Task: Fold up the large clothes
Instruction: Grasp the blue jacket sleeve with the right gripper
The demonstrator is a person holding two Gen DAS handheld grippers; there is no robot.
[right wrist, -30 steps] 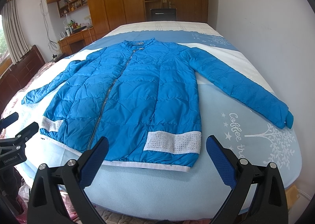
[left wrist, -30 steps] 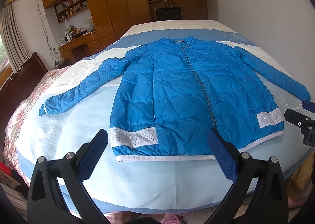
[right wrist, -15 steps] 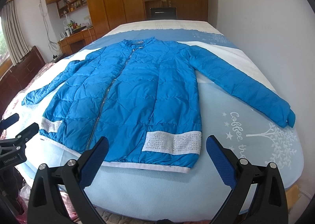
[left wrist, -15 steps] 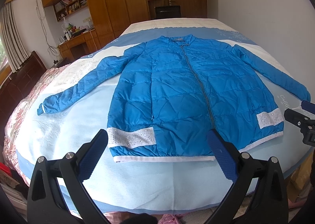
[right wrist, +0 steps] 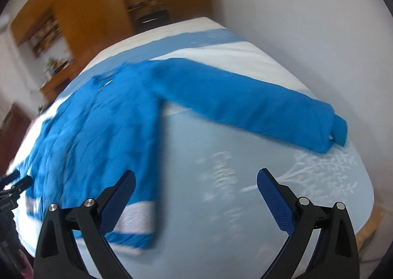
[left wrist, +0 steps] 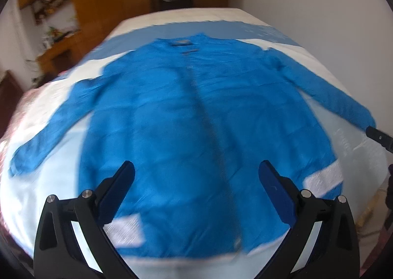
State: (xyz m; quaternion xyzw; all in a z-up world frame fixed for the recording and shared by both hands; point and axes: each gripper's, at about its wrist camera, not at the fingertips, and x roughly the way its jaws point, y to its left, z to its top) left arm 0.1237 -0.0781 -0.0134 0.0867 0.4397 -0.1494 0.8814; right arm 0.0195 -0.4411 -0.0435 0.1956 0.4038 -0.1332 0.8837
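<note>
The blue jacket (left wrist: 196, 131) lies flat on the bed (right wrist: 221, 168), its sleeve (right wrist: 245, 104) reaching the wall-side edge. Left gripper (left wrist: 196, 180) and right gripper (right wrist: 196, 185) hang spread wide, holding nothing. Wooden cabinets (right wrist: 86, 13) stand beyond.

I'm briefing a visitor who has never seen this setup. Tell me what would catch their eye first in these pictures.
The bright blue puffer jacket dominates, spread flat, front up, across the pale blue bed, sleeves out to both sides. In the right wrist view its long sleeve stretches toward the white wall. Next come the open blue-padded grippers low in each view, left gripper over the jacket's body, right gripper over bare bedspread beside the hem.
</note>
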